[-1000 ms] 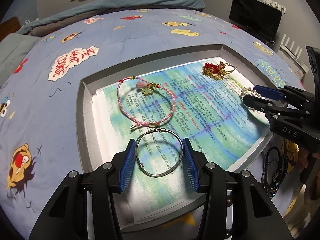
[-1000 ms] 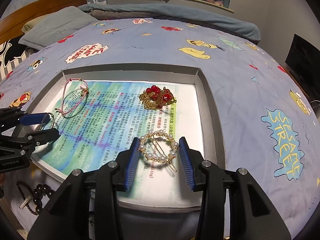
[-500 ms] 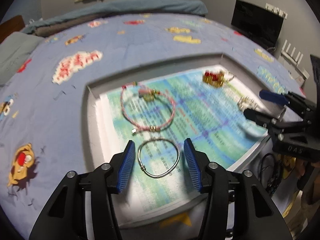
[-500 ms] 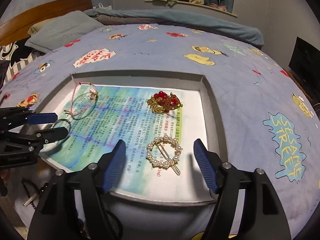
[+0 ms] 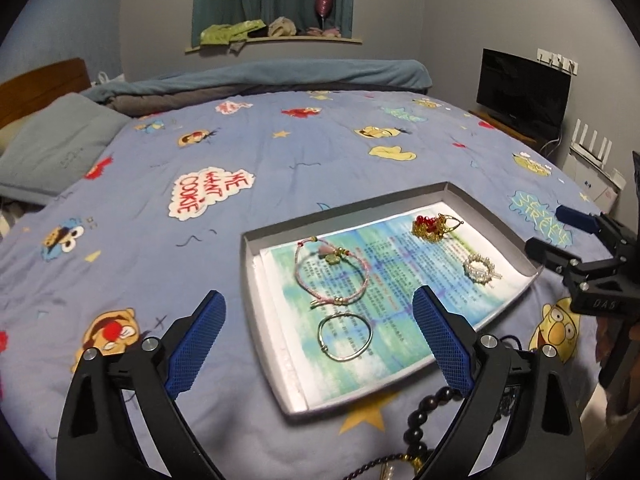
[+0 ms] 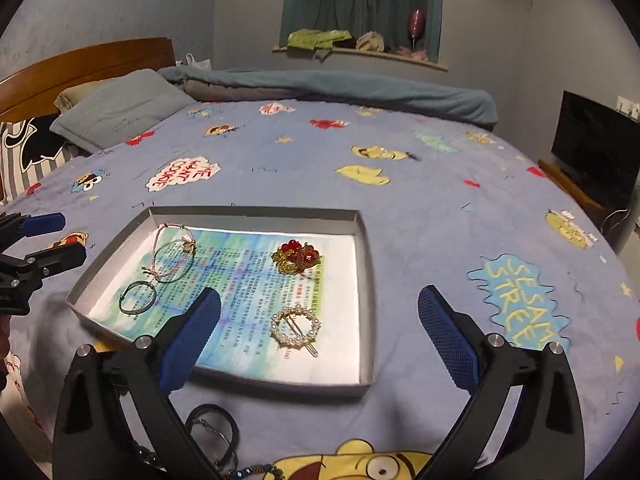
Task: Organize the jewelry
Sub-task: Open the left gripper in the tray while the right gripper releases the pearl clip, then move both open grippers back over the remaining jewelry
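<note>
A grey tray [image 5: 248, 280] lined with printed paper lies on the bed. In it are a silver bangle [image 5: 345, 336], a pink cord bracelet [image 5: 330, 276], a red-and-gold ornament [image 5: 434, 226] and a pearl hair clip [image 5: 479, 270]. My left gripper [image 5: 319, 299] hangs above the tray's near-left end with its jaws opening wide and holds nothing. The bangle [image 6: 138, 298] lies free below it. My right gripper [image 6: 319, 294] is raised over the near right of the tray [image 6: 366, 280], jaws opening wide, and the pearl clip [image 6: 296, 326] rests untouched on the paper.
Dark bead strings [image 5: 424, 420] and black loops [image 6: 212, 424] lie on the cartoon-print bedspread [image 5: 280, 168] in front of the tray. A grey pillow [image 6: 120, 108] sits far left, a rolled blanket [image 6: 340, 88] at the far edge, a dark screen [image 5: 524, 92] at the right.
Both grippers have opened wide, risen and drawn back from the tray. The bangle and the pearl clip, earlier between the pads, now lie free on the paper.
</note>
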A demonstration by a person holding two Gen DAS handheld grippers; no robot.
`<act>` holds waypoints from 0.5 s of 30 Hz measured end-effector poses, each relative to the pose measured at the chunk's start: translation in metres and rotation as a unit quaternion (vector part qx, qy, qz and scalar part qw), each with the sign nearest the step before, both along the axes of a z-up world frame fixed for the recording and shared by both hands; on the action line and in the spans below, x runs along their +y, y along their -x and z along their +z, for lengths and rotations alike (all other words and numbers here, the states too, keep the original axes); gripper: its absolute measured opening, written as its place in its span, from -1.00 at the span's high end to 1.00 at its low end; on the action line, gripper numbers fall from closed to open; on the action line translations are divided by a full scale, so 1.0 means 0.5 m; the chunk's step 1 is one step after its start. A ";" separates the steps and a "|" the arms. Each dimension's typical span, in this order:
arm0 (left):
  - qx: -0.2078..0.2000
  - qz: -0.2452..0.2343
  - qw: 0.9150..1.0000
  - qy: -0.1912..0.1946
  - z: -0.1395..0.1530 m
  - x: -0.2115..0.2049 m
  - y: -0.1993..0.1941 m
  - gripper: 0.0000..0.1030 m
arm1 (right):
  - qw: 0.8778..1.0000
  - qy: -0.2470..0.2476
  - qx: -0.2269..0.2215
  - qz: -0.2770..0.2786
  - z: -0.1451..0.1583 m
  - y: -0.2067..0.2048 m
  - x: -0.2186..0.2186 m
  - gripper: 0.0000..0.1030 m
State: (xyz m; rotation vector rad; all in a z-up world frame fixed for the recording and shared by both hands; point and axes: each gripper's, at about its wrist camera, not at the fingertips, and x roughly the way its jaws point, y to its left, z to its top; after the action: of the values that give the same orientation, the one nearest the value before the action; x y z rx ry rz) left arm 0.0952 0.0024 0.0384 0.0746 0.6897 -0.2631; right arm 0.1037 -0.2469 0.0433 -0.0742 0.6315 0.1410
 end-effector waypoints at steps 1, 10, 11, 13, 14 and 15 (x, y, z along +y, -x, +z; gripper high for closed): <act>0.000 0.001 1.000 0.002 0.001 0.002 0.005 -0.83 | 1.000 -0.002 -0.005 0.000 0.004 0.008 -0.003 -0.89; 0.005 0.000 1.000 0.022 -0.005 0.012 0.043 -0.84 | 0.999 -0.024 -0.027 -0.005 0.024 0.053 -0.015 -0.89; 0.006 0.000 1.000 0.023 -0.007 0.013 0.047 -0.84 | 0.999 -0.023 -0.027 -0.004 0.023 0.058 -0.015 -0.90; 0.007 0.001 1.000 0.024 -0.008 0.015 0.052 -0.84 | 0.999 -0.023 -0.027 -0.002 0.022 0.066 -0.016 -0.90; 0.008 0.001 1.000 0.025 -0.010 0.017 0.054 -0.84 | 0.999 -0.025 -0.026 -0.002 0.021 0.071 -0.017 -0.90; 0.008 0.003 1.000 0.025 -0.011 0.019 0.057 -0.84 | 0.999 -0.027 -0.025 -0.002 0.020 0.074 -0.018 -0.90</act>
State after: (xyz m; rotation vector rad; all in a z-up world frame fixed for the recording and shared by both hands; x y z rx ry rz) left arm 0.0669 0.0117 0.0329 0.0229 0.6997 -0.2763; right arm 0.0669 -0.2558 0.0531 -0.0244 0.5766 0.1521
